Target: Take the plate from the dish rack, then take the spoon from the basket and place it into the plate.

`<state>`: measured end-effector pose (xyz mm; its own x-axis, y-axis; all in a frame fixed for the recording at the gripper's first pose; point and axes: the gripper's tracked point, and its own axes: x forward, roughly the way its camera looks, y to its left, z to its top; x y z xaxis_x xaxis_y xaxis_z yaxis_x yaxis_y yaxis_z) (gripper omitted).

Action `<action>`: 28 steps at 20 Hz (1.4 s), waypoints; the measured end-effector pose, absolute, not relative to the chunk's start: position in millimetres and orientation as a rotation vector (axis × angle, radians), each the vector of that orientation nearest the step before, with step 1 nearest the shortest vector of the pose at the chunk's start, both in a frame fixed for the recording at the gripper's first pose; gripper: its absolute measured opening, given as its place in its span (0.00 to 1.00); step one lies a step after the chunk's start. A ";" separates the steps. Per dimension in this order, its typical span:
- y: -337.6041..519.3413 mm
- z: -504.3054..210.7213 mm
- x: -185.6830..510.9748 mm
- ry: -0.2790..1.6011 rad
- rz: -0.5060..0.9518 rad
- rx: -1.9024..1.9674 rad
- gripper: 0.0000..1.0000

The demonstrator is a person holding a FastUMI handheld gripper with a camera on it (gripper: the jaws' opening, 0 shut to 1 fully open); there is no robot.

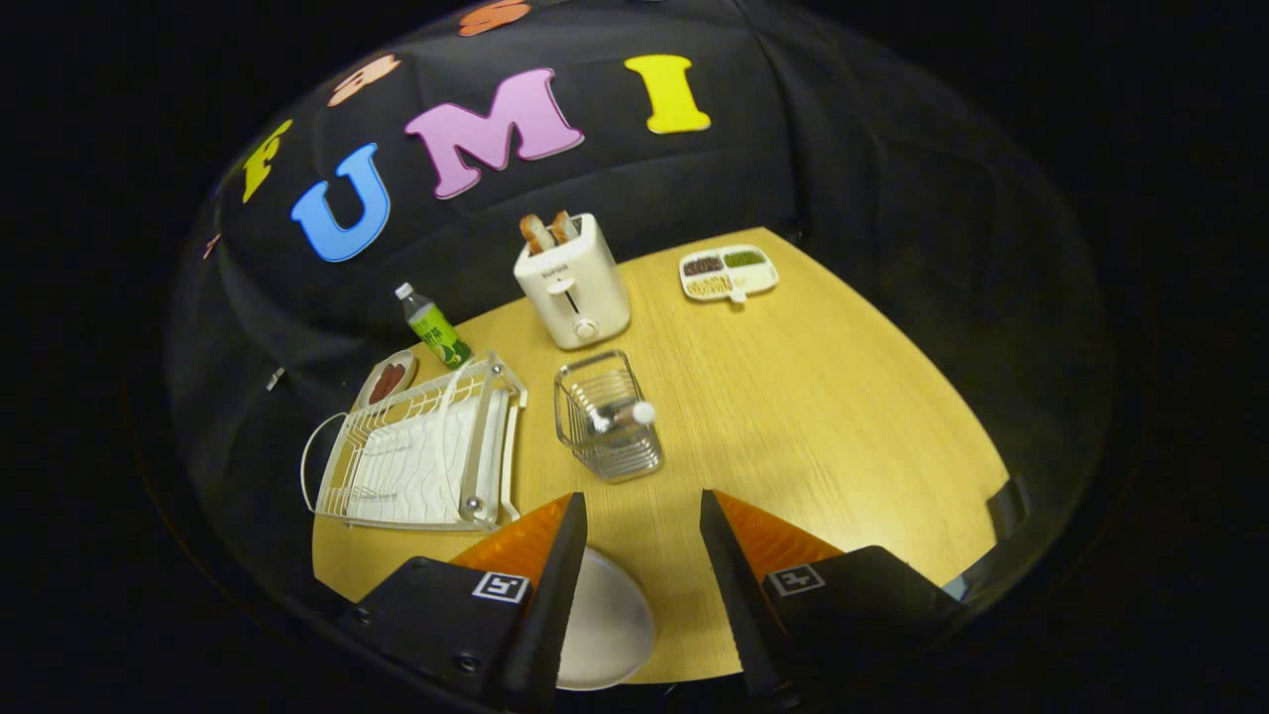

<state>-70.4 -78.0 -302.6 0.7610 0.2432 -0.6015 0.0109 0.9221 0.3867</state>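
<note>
A white plate (610,620) lies flat on the wooden table (813,416), partly under my left finger (555,565). My gripper (642,511) hangs above the table, open, with nothing between its fingers. Ahead of the fingers stands a wire basket (607,428) holding a spoon (623,416) whose white rounded end sticks up at the basket's right side. The white dish rack (421,451) sits to the left of the basket and holds no plate.
A white toaster (573,283) with two bread slices stands beyond the basket. A green bottle (433,327) and a small oval dish (387,380) sit behind the rack. A divided tray of foods (729,273) lies at the far right of the table.
</note>
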 end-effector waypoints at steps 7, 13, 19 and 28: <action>-77.2 -278.2 -26.1 0.642 0.198 0.191 0.72; -69.2 -327.4 -11.8 0.749 0.278 0.091 0.69; -61.5 -353.1 -10.7 0.820 0.352 0.089 0.48; -58.9 -347.6 -16.3 0.831 0.448 0.109 0.12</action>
<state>-16.3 -58.9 -347.6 0.5867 0.4257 -0.6889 -0.3416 0.9014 0.2661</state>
